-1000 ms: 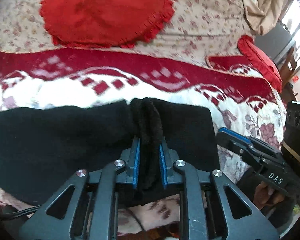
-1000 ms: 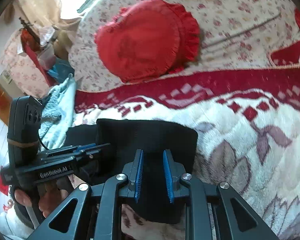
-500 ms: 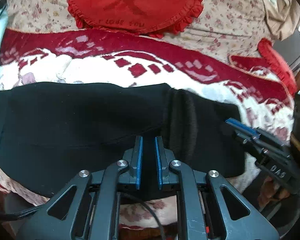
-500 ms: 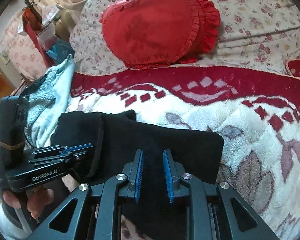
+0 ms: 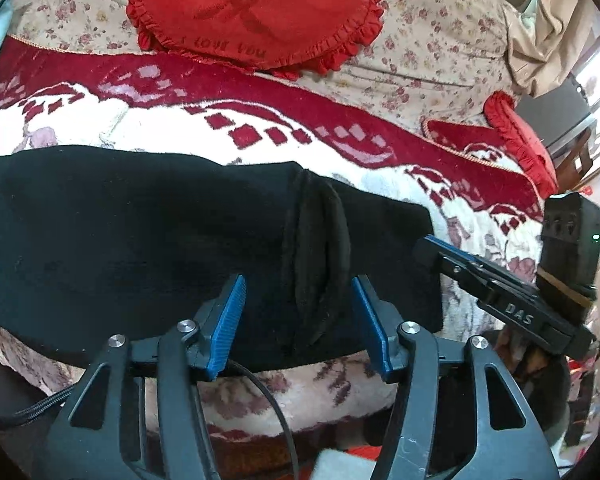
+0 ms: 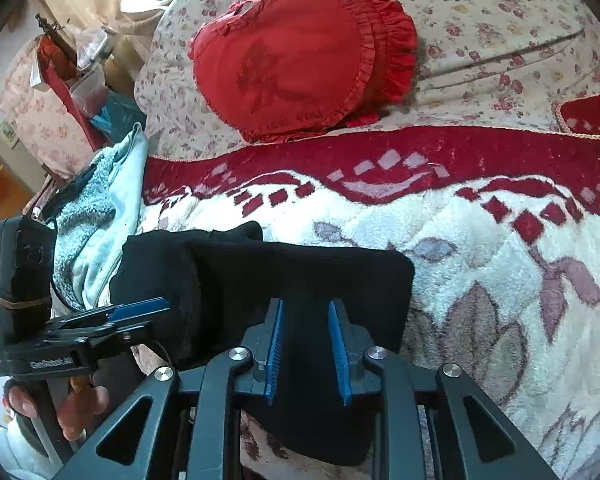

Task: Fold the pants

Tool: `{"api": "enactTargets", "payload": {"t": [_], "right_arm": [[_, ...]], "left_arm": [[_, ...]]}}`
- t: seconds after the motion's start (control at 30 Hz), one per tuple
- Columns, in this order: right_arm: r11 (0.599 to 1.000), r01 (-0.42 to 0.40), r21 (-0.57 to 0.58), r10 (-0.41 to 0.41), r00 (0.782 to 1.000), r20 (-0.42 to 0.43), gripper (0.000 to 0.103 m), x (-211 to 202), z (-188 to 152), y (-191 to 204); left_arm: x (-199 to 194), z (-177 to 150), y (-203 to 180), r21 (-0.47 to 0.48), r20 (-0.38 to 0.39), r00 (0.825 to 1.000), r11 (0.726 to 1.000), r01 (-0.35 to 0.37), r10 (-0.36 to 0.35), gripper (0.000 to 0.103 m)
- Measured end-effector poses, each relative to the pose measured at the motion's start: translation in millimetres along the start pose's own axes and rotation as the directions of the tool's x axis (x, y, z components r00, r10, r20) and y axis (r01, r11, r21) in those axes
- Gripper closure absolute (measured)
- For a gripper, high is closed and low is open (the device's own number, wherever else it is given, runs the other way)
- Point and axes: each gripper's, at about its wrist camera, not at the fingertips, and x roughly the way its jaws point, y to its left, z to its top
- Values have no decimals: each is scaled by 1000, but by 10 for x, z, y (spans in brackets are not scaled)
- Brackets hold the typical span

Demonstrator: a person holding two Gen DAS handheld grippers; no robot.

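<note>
Left gripper (image 5: 298,312) agape — over pants (image 5: 140,232)

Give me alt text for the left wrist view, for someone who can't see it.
The left hand-held gripper, open, hovers over black pants lying on a red-and-white blanket, a bunched fold between its blue pads. The right hand-held gripper reaches in from the right, and a red ruffled cushion lies behind.

"DAS" on right gripper (image 5: 432,249), "I LOVE YOU" on red cushion (image 5: 256,8)
</note>
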Motion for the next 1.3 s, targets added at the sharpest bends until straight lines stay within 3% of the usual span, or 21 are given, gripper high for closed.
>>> {"api": "enactTargets", "payload": {"t": [0.07,0.3,0.4,0.43,0.47,0.5,0.57,0.77,0.93,1.0,1.3], "right_arm": [[1000,-6,2,6,1000,2,81,6,1,-6],[1000,-12,-1,12,1000,-5,80,27,4,3],[1000,-9,2,9,1000,-3,80,20,3,3],[1000,-9,4,9,1000,-2,80,12,-1,-3],[1000,-9,6,9,1000,0,80,4,-3,-7],[1000,-7,7,6,1000,3,80,-5,-2,-6],[1000,2,2,-2,1000,9,80,-24,4,10],[998,4,-59,-1,999,38,80,-65,62,162],[988,71,-136,-76,997,-31,80,298,73,228],[990,69,-119,-73,997,-32,80,384,65,197],[984,81,-159,-85,996,-21,80,19,-18,374]], "left_arm": [[-21,-2,-19,6,12,1000,1000,6,-6,35],[306,-9,-159,36,-41,999,999,-33,34,35],[417,4,-185,38,-28,998,997,-62,63,35],[439,15,-199,44,-30,997,996,-72,73,39],[445,26,-222,52,-27,996,996,-78,80,67],[446,37,-247,68,-32,996,994,-80,82,78],[417,59,-263,76,-38,998,996,-49,52,89],[45,71,-153,54,47,997,997,-59,57,89],[294,-8,4,13,-24,994,994,-106,106,89],[316,-11,-9,13,-8,993,993,-119,120,89],[233,-50,-36,19,14,987,987,-158,158,77]]}}
